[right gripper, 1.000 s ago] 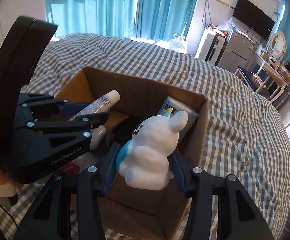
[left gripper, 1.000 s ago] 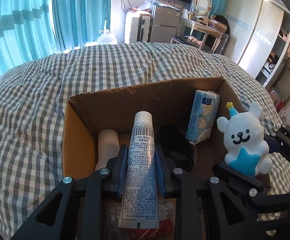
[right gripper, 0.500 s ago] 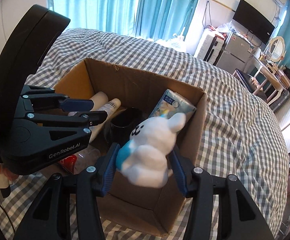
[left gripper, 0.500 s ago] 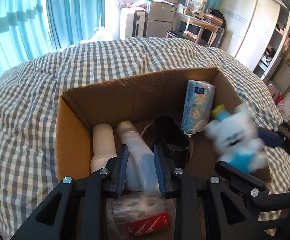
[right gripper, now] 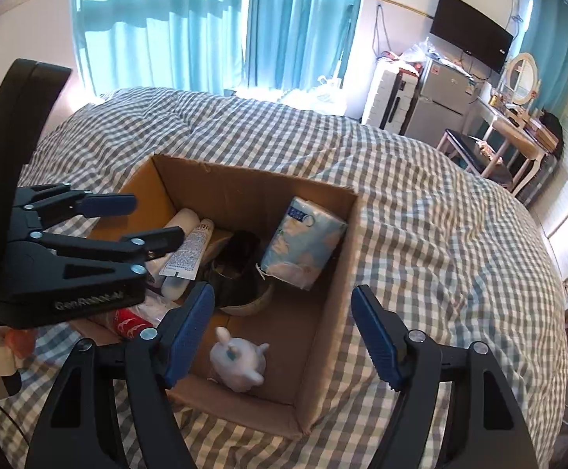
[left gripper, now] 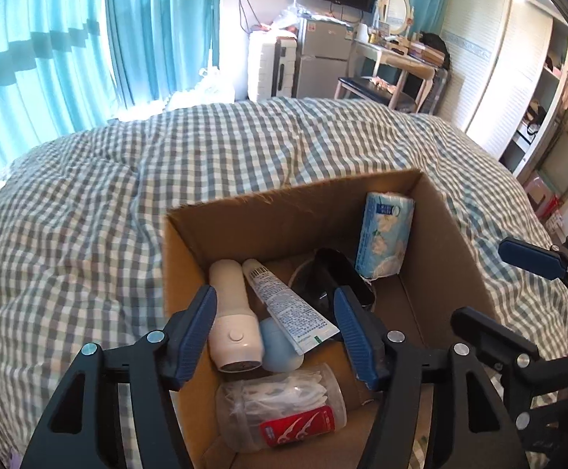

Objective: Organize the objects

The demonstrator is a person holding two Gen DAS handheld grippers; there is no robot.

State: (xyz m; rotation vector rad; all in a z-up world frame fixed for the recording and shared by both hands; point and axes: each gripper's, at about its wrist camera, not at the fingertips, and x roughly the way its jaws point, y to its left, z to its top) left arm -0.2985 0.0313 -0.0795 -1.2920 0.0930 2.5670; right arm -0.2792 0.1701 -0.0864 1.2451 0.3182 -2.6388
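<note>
The left gripper [left gripper: 274, 318] hung with its fingers spread wide and holding nothing, directly above the cardboard box [left gripper: 284, 211] on the gingham bed [left gripper: 88, 195]. The right gripper [right gripper: 280, 328] was likewise parted and empty over the box's near right corner.

In the right wrist view the white rabbit figurine [right gripper: 239, 363] lay on the box floor just under that gripper, at about 7 o'clock from the gap between its fingers, so the right hand was the nearer one to it. In the left wrist view the toothpaste tube [left gripper: 287, 305] lay between the left fingers, its long axis running from 11 o'clock, cap end, to 5 o'clock, crimped end, propped across a pale blue rounded item [left gripper: 280, 346].

Nearest in the box lay a clear jar of floss picks [left gripper: 280, 404] on its side. Beyond it were a white cylindrical handheld device [left gripper: 231, 316] at 10 o'clock, a black cup [left gripper: 342, 273] near the middle, and a tissue pack [left gripper: 385, 234] leaning on the far right wall at 1 o'clock.

Both carried items appeared delivered; I judged the next move to be a straight lift clear of the box walls.
</note>
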